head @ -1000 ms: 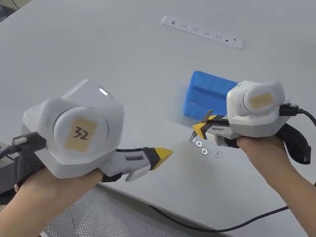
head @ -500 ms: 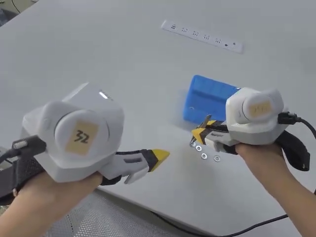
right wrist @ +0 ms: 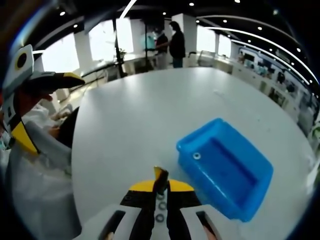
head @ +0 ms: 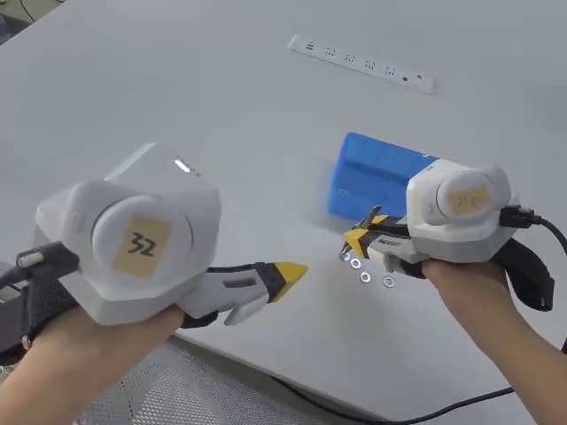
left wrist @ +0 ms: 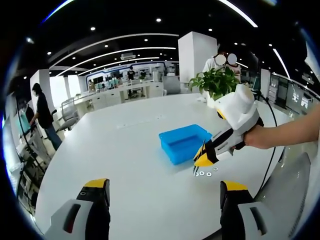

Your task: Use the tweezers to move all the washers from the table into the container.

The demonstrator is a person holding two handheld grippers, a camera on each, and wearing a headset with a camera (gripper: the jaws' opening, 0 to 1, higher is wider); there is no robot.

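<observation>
At 6 o'clock off the blue container [head: 376, 164], your right gripper [head: 359, 235], jaws clamped on the tweezers [right wrist: 159, 176], hovers at three washers [head: 365, 277]; judging this the pick step, nip the nearest one next, with the left gripper [left wrist: 165, 187] gaping empty.

Surroundings: white worktop [head: 177, 88] in an open-plan hall.
A white power strip [head: 361, 62] lies flat on the far side of the worktop, sockets up. A perforated metal surface [head: 177, 390] shows below the near edge. In the left gripper view, a potted plant [left wrist: 218, 82] stands beyond the worktop before a white pillar [left wrist: 195, 52], and a person [left wrist: 42, 112] stands off to the left.
</observation>
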